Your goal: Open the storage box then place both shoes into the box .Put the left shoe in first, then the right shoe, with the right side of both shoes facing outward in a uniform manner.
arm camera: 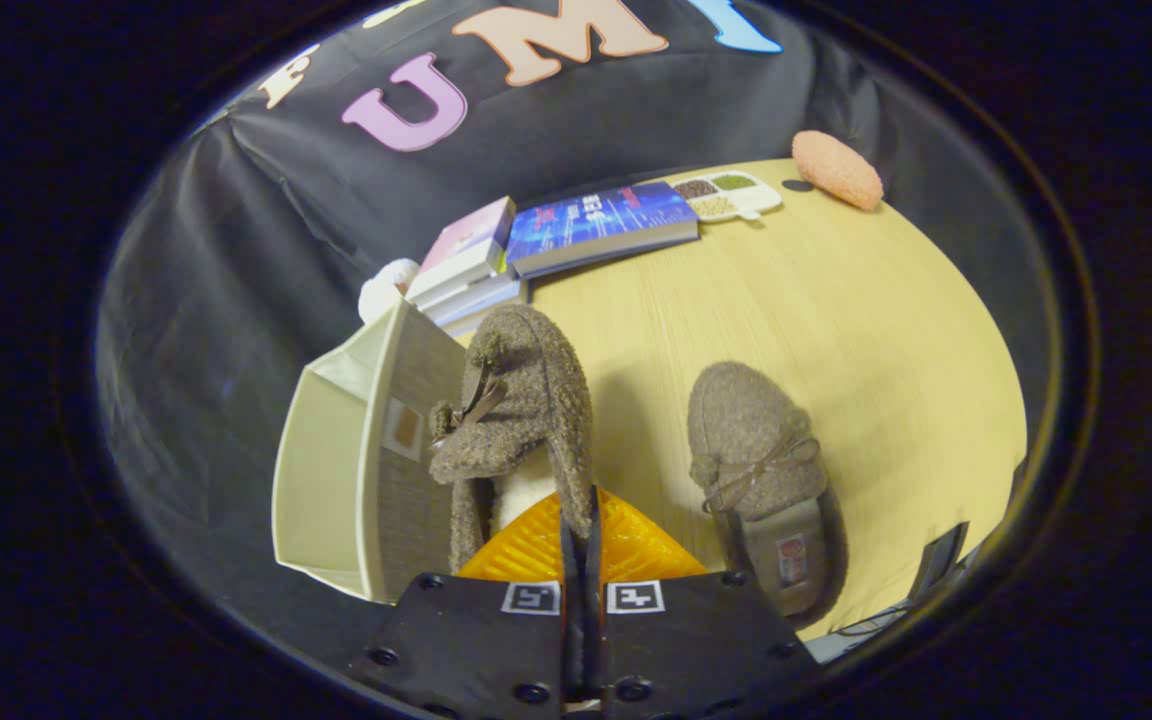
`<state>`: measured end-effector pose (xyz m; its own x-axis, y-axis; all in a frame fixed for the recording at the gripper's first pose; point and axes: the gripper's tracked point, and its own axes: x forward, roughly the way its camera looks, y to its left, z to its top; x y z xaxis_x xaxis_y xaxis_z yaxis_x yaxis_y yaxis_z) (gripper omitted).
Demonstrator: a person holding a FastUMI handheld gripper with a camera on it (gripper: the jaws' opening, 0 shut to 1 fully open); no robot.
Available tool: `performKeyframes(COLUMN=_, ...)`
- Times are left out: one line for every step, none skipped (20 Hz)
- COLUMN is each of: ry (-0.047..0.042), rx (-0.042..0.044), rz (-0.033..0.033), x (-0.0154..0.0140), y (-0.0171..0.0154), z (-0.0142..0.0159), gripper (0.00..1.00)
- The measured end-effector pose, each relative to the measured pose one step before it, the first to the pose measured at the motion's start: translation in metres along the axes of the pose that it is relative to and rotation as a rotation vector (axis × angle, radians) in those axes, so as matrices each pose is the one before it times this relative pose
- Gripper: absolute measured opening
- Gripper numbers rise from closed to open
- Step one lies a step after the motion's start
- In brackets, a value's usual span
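My gripper (581, 520) is shut on the side wall of a brown fuzzy slipper (526, 400) with a small bow. The slipper is lifted and turned on its side, toe pointing away, with its pale lining showing just ahead of the fingers. Left of it, close by, stands the storage box (421, 370), with a grey fabric wall and a small label. Its cream flap (321, 470) hangs open further left. The second slipper (761, 460) lies flat on the wooden table (836, 320), right of the fingers, toe away from me.
Beyond the held slipper lie a stack of books (466, 270) and a blue book (601, 225). A white divided tray (731, 195) and an orange fuzzy pad (836, 168) sit at the table's far side. A dark device (941, 560) stands at the near right edge.
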<state>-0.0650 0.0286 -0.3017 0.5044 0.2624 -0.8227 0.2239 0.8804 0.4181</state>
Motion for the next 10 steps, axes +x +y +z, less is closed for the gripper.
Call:
performKeyframes(ry=-0.01693, rx=0.00634, rz=0.01298, x=-0.00497, y=0.0065, z=0.0084, gripper=0.03)
performKeyframes(ry=-0.01696, rx=0.00244, rz=0.01044, x=-0.00464, y=0.00613, z=0.00928, gripper=0.04)
performKeyframes(ry=-0.01492, rx=-0.00091, rz=0.00591, x=-0.00445, y=0.00568, z=0.00742, gripper=0.04)
performKeyframes(ry=-0.0171, rx=-0.00071, rz=0.00743, x=-0.00362, y=0.00695, z=0.00819, gripper=0.04)
performKeyframes(ry=-0.01277, rx=-0.00231, rz=0.01377, x=-0.00293, y=0.00913, z=0.00588, gripper=0.04)
performKeyframes(ry=-0.00863, rx=0.00109, rz=0.0165, x=-0.00214, y=0.00978, z=0.00594, gripper=0.03)
performKeyframes(ry=-0.00052, rx=0.00388, rz=0.01733, x=-0.00197, y=0.00978, z=0.00209, gripper=0.03)
performKeyframes(ry=-0.00284, rx=0.001, rz=0.0181, x=-0.00022, y=0.0109, z=0.00288, gripper=0.03)
performKeyframes(ry=0.00104, rx=-0.00878, rz=0.0154, x=0.00049, y=0.01009, z=0.00114, gripper=0.03)
performKeyframes(ry=0.00598, rx=-0.01313, rz=0.01116, x=0.00082, y=0.00997, z=-0.00068, gripper=0.03)
